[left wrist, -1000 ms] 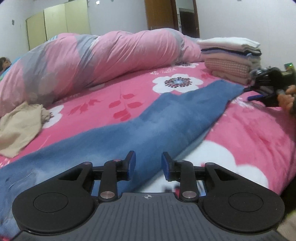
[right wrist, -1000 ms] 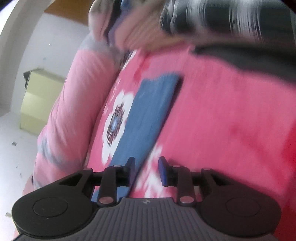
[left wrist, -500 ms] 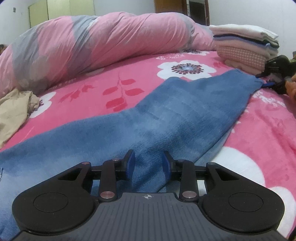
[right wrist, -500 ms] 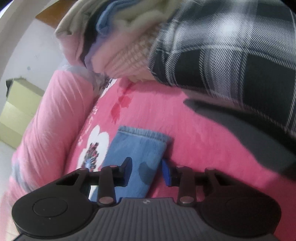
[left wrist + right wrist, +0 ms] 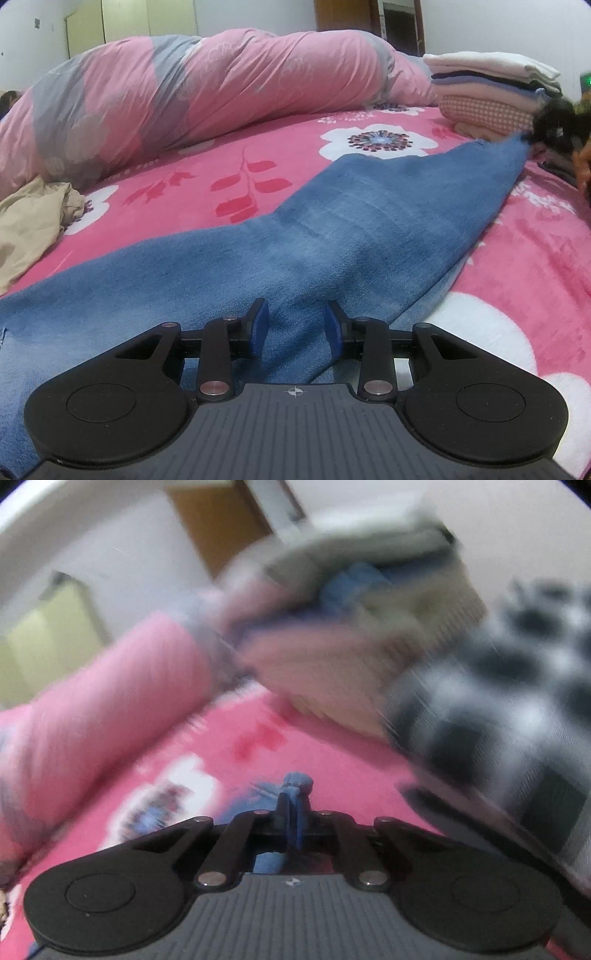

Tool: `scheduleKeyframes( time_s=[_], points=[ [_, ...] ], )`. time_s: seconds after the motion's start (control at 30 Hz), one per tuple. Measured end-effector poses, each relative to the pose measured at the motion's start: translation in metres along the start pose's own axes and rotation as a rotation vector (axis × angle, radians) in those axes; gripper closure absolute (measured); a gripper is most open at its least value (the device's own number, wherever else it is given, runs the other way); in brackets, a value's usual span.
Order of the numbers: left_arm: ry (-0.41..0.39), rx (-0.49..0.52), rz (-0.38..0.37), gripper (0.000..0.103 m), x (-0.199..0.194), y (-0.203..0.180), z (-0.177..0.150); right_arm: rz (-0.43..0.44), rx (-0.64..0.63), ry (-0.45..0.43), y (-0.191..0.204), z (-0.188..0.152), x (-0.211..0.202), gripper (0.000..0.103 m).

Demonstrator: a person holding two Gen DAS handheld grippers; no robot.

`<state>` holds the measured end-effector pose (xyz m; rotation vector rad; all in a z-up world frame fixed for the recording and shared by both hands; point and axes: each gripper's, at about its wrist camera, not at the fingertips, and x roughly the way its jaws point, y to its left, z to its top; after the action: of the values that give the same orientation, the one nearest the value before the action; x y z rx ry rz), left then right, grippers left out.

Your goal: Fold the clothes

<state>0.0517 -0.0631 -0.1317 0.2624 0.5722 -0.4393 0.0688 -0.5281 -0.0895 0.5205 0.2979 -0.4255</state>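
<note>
Blue jeans [image 5: 369, 229] lie stretched across a pink floral bedspread [image 5: 207, 177], running from the near left of the left wrist view toward the far right, where the hem end rises off the bed. Left gripper [image 5: 294, 325] sits low over the near part of the denim; its blue-padded jaws stand apart with denim showing in the gap, and the pads do not visibly press on the cloth. Right gripper [image 5: 293, 805] has its jaws together, clamped on a bunched bit of the blue fabric [image 5: 297, 784] that pokes out above the fingertips; more denim shows under the fingers. In the left wrist view that gripper [image 5: 554, 125] appears as a dark blurred shape at the lifted hem, just in front of a stack of folded clothes [image 5: 487, 92]. A rolled pink and grey duvet [image 5: 207, 96] lies along the far side of the bed. A crumpled beige garment [image 5: 29, 225] lies at the left edge. The right wrist view is heavily motion-blurred; a black-and-white checked cloth [image 5: 509, 701] fills its right side.
</note>
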Motion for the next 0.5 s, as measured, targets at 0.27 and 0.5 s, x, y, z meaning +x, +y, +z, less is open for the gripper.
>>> scheduleKeyframes(
  time_s=[0.27,0.5],
  points=[
    [-0.006,0.001,0.014,0.069,0.0,-0.002,-0.001,0.448,-0.496,0.024,0.117,-0.054,-0.054,0.1],
    [-0.009,0.007,0.019,0.069,0.0,-0.003,-0.002,0.4,-0.45,0.039,0.101,-0.046,-0.041,0.1]
  ],
)
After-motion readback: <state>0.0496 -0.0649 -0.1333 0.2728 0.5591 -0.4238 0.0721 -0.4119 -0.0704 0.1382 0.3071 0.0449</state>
